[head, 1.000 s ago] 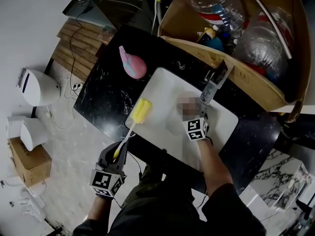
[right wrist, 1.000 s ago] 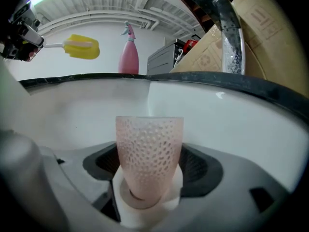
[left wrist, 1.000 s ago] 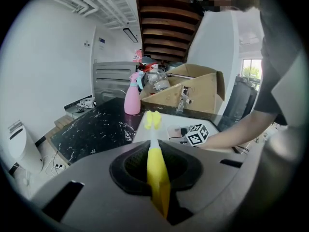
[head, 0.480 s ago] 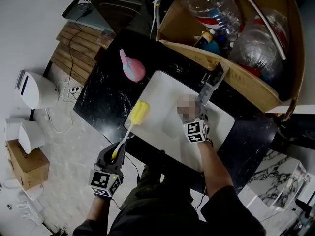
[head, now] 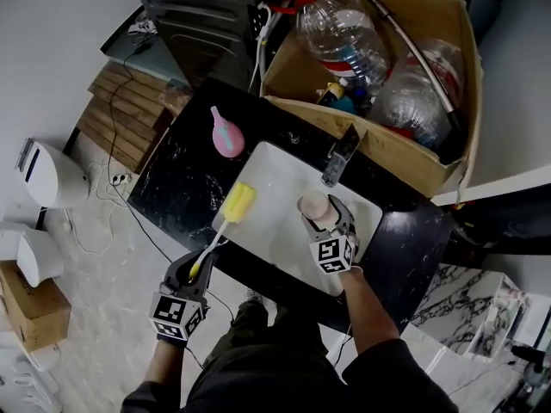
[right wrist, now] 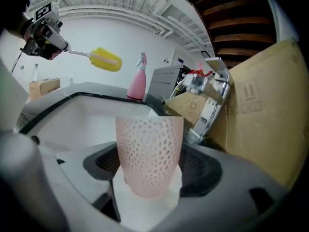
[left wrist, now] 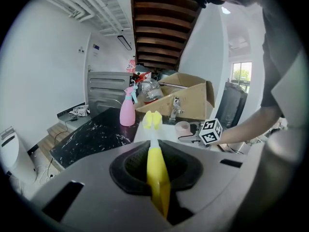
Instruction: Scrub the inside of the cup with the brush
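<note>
Left gripper (head: 199,270) and right gripper (head: 334,222) had grey shells, black-lined recesses, white cubes (head: 331,253) with black square markers. Wearer's top (head: 284,377) was dark, short-sleeved.

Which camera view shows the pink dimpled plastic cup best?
The right gripper view: the pink dimpled plastic cup fills the middle, upright between the jaws, texture clear. The head view shows only its top from above; the left gripper view shows it small and distant.

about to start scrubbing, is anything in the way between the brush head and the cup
Nothing visible. The left gripper holds the brush, its yellow head over the left of the sink; the right gripper holds the cup further right. Only bare sink lies between; the faucet stands behind.
</note>
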Demonstrator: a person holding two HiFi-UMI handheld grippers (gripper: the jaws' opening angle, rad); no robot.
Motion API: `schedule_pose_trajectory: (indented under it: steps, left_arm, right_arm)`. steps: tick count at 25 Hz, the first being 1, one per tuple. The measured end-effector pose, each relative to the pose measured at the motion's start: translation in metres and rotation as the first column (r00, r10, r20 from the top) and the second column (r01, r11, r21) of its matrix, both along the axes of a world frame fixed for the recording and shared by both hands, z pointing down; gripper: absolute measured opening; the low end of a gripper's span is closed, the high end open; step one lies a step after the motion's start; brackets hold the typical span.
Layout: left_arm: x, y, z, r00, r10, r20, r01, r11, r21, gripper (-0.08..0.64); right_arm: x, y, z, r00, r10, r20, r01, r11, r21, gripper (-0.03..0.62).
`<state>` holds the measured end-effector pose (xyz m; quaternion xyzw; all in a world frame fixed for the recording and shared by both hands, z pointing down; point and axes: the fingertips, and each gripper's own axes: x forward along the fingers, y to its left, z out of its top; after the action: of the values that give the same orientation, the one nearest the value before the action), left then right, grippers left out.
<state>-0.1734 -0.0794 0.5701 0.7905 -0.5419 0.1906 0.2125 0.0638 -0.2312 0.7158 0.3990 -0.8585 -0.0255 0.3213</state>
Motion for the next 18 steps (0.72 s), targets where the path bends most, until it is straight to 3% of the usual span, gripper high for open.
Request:
schedule_pose_trajectory:
  steps: [11,18]
  left_arm:
    - [0.0,0.011,-0.058,0.996,0.083,-0.027,-0.079,0.989,0.121,0.035]
    - [0.0,0.02,-0.089,0.986,0.162,-0.025,-0.155,0.968,0.196,0.035]
  right_arm:
    - [0.03,0.022,-0.117,0.996,0.037,-0.084,-0.022,0.984,0.177,0.36]
    - [0.044,0.035,-0.186,0.983,0.046,-0.176,0.012,0.948,0.317,0.36]
